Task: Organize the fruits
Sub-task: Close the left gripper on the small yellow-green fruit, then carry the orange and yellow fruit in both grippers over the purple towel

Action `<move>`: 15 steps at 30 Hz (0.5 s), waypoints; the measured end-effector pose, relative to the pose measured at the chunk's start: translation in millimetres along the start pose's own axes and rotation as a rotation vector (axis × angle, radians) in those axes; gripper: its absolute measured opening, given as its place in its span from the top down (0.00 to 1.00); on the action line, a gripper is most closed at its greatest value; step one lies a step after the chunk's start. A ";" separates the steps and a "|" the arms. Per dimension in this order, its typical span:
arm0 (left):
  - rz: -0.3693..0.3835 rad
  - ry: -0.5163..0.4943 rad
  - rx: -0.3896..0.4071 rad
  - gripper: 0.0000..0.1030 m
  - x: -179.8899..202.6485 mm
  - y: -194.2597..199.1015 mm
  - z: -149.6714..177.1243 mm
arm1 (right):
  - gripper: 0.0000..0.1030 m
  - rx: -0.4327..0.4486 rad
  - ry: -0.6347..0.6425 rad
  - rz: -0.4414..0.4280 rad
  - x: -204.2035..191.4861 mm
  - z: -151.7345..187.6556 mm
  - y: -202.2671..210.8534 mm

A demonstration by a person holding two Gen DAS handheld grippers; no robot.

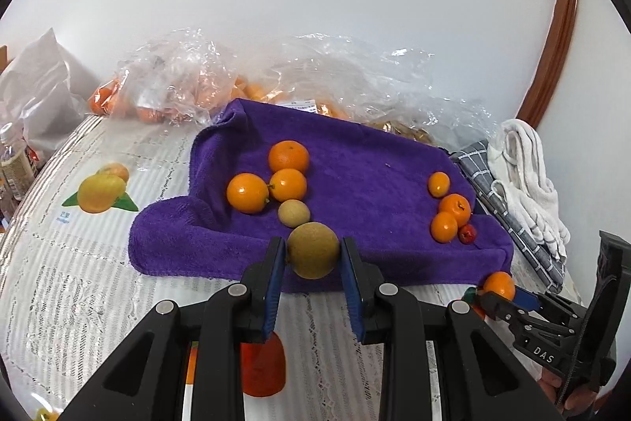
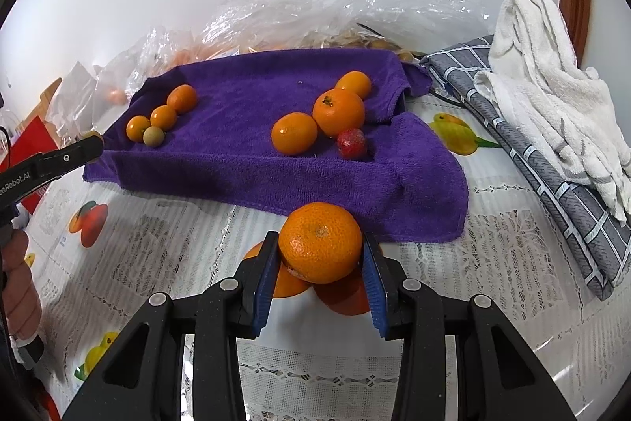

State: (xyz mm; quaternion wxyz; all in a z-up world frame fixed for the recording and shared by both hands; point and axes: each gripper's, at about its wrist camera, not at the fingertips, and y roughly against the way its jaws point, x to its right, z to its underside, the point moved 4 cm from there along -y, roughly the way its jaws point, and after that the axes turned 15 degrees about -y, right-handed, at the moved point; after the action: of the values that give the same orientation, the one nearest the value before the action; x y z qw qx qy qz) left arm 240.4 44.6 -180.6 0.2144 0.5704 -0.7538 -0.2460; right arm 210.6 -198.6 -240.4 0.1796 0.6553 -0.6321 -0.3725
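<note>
Fruits held: left fingers [image 1: 313, 255] clamp brown fruit [image 1: 312, 249]; right fingers [image 2: 320, 257] clamp mandarin [image 2: 320, 242].

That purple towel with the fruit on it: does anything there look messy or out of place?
Yes. The towel lies rumpled, one corner folded over, and a small red fruit sits alone among the oranges. Nothing looks spilled or damaged.

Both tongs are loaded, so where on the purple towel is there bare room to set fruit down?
The middle of the purple towel is bare, between the left fruit cluster and the right fruit cluster; its front strip is free too. Both clusters are crowded.
</note>
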 end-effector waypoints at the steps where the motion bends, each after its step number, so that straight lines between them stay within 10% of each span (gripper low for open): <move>1: 0.004 0.004 0.004 0.74 -0.7 0.9 -0.4 | 0.61 0.002 0.000 0.006 0.4 0.3 0.2; 15: 0.002 0.033 0.037 0.74 -8.4 9.0 -5.2 | 0.61 0.028 -0.018 0.012 4.3 4.5 11.3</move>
State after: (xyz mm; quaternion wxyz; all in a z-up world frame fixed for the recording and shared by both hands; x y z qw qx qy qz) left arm 238.9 54.1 -171.2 0.2165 0.5776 -0.7550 -0.2225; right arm 199.2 -203.2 -236.5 0.1670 0.6507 -0.6427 -0.3682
